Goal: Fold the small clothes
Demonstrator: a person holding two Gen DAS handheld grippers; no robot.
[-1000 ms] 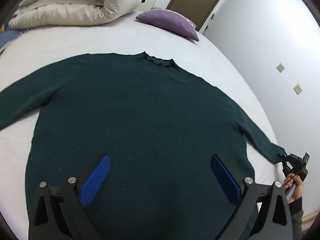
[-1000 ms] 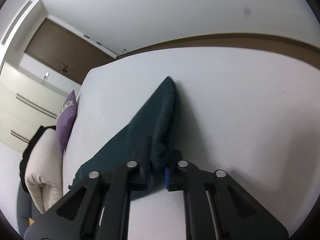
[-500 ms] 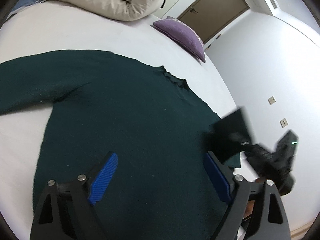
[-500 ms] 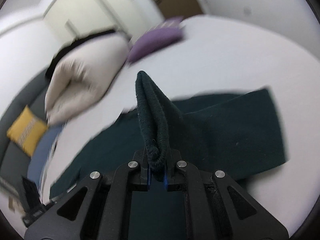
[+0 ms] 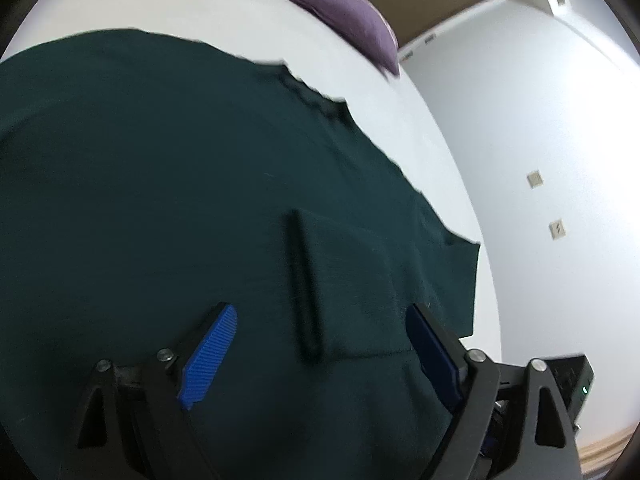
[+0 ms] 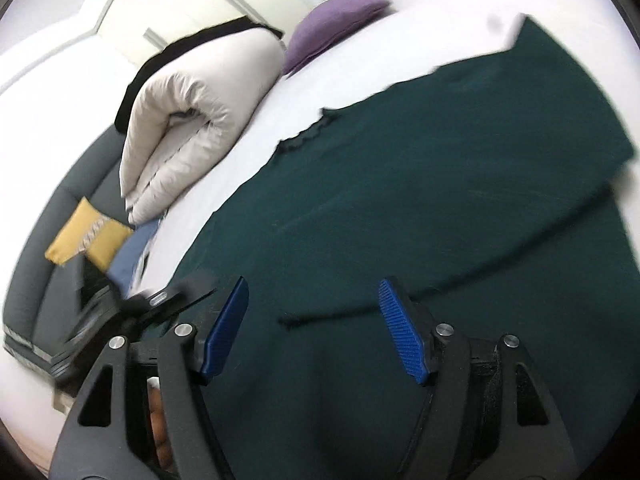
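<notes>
A: What is sitting nearest, and how many?

B: Two grippers. The left gripper [image 5: 320, 356] is hovering over the one dark green sweater [image 5: 160, 200], its blue pads [image 5: 208, 356] wide apart and closing, gripping nothing. The right gripper [image 6: 316, 332] is hovering too, jaws opening; the cuff [image 6: 304, 319] is lying loose on the cloth between them, touching neither.

A: And the sweater?

B: It is lying flat on the white bed [image 6: 420, 4], one sleeve [image 5: 380, 284] folded across the body, the collar [image 6: 308, 136] pointing far.

A: What is lying beyond it?

B: One purple pillow [image 6: 332, 20] at the far edge, one rolled cream duvet [image 6: 196, 120] on the far left, one yellow cushion [image 6: 84, 236] on a grey sofa [image 6: 60, 208].

A: The room?

B: White walls, two wall plates [image 5: 535, 179], one brown door [image 5: 424, 0].
</notes>
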